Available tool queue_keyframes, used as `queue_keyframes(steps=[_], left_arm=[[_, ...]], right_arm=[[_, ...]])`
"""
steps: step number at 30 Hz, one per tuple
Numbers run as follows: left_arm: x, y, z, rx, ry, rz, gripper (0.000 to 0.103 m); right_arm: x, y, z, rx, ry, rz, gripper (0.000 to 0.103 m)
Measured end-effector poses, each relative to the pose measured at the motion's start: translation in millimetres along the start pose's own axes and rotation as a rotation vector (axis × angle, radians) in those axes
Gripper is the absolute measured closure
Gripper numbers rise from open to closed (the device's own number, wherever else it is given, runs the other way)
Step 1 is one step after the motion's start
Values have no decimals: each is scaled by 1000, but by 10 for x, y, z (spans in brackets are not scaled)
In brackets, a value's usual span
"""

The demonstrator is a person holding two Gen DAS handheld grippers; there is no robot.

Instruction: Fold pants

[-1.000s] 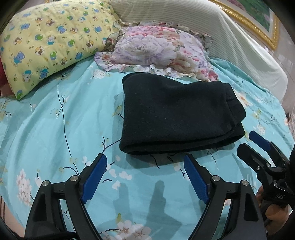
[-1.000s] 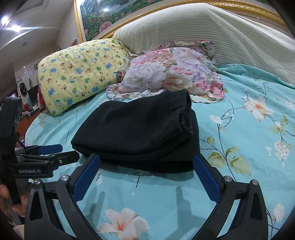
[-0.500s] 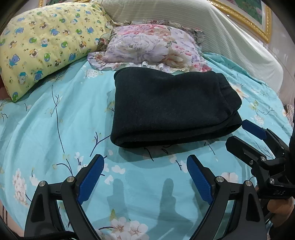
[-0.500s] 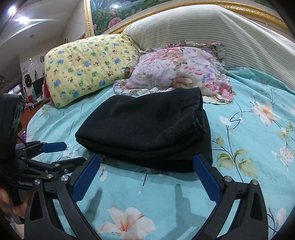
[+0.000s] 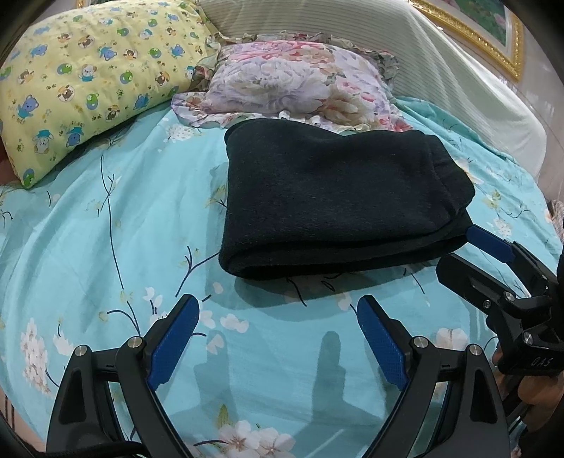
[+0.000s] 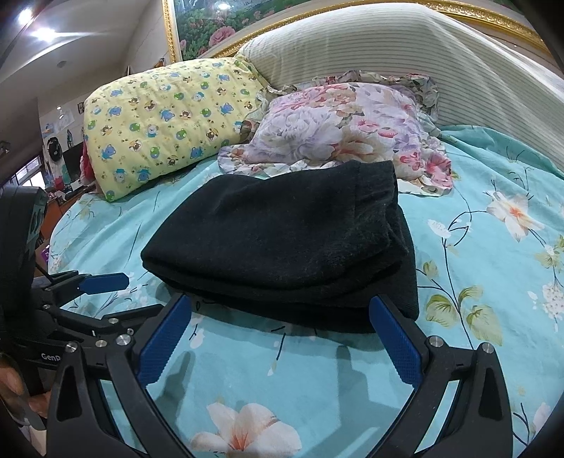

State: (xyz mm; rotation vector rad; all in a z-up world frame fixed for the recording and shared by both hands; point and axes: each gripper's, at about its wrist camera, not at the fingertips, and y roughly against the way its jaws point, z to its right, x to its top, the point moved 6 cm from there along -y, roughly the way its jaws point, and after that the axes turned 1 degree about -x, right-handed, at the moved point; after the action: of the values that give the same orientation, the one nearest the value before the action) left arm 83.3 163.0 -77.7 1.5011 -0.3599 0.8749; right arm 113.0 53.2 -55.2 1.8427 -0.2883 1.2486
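Observation:
The black pants (image 5: 328,197) lie folded into a thick rectangle on the turquoise flowered bedsheet (image 5: 105,225); they also show in the right wrist view (image 6: 282,243). My left gripper (image 5: 278,317) is open and empty, a short way in front of the fold's near edge. My right gripper (image 6: 280,317) is open and empty, its blue fingertips (image 6: 391,317) close to the near edge of the pants, not gripping them. Each gripper appears at the side of the other's view: the right one (image 5: 493,260) and the left one (image 6: 88,289).
A yellow cartoon-print pillow (image 5: 77,77) and a floral pillow (image 5: 299,81) lie behind the pants, against a striped headboard cushion (image 6: 405,45). A gold-framed painting (image 6: 218,21) hangs on the wall. Room clutter shows past the bed's left edge (image 6: 60,165).
Both grippers have drifted slightly closer to and around the folded pants. The pants have not moved, and both grippers stay open.

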Motion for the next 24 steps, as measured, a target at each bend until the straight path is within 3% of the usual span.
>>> queue_keyframes(steps=[24], left_arm=[[38, 59, 18, 7, -9, 17, 11]], right_arm=[[43, 18, -18, 5, -2, 11, 2]])
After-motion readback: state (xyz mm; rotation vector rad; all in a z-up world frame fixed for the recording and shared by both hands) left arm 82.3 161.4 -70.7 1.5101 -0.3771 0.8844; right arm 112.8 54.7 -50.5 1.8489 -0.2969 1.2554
